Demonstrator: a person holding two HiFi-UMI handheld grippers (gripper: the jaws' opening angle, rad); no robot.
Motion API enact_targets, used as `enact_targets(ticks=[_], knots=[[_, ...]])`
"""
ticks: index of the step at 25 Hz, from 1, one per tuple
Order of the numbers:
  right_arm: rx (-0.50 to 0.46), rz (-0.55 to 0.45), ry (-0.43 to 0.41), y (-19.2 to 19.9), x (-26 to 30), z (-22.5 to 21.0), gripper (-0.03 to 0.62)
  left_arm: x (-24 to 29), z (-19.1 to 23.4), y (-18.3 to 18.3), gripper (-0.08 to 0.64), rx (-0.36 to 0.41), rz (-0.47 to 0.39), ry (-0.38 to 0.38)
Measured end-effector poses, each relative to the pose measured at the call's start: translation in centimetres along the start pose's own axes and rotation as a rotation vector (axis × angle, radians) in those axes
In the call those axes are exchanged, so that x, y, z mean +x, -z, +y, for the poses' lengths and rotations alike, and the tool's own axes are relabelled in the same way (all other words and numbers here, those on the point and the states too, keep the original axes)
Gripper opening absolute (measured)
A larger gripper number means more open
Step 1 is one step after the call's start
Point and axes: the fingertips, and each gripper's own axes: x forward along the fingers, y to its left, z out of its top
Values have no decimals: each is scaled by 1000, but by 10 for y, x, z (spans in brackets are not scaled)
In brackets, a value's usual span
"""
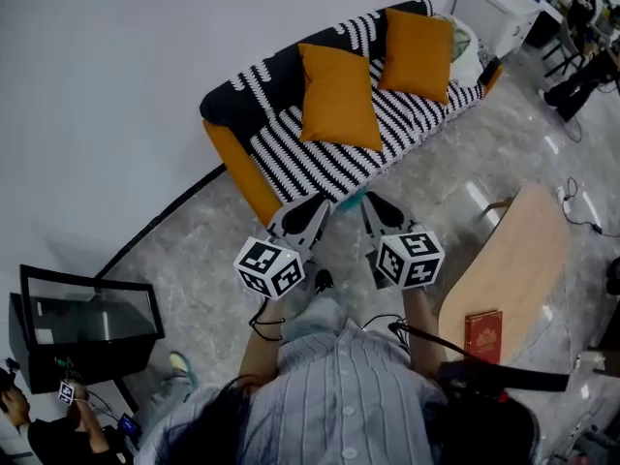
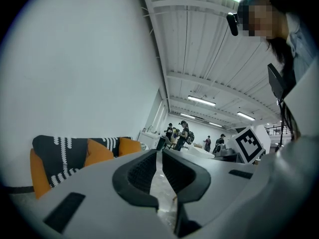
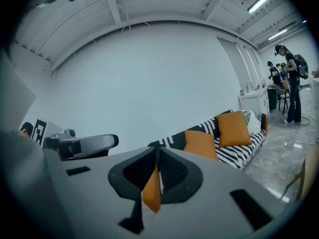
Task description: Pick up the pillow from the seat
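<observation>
**Grippers shut, pillow not reached yet**

We think the step now is the reach to the sofa [image 1: 291, 158], top middle of the head view. Two orange pillows lean on its back. The near pillow [image 1: 339, 97] sits mid-seat, and the other pillow [image 1: 418, 54] is up & to the right. To do it well we'd open the jaws wide before we get there. Then come in at a pillow corner & bite deep, since soft stuff slips.

The left gripper [image 1: 312, 211] & right gripper [image 1: 376, 209] are side by side mid-frame. Their tips point at the sofa's front edge w/o touching it. Both sets of jaws are pressed together, nothing in them. Both arms stretch out in front of the body.
</observation>
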Motion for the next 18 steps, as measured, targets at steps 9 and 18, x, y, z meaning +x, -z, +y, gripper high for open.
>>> enact_targets(ticks=[9, 18], knots=[[7, 18, 31, -16, 84, -7, 35, 36, 83, -22, 31, -1, 14, 27], [11, 26, 86, -19, 117, -14, 35, 50, 130, -26, 31, -32, 19, 40]])
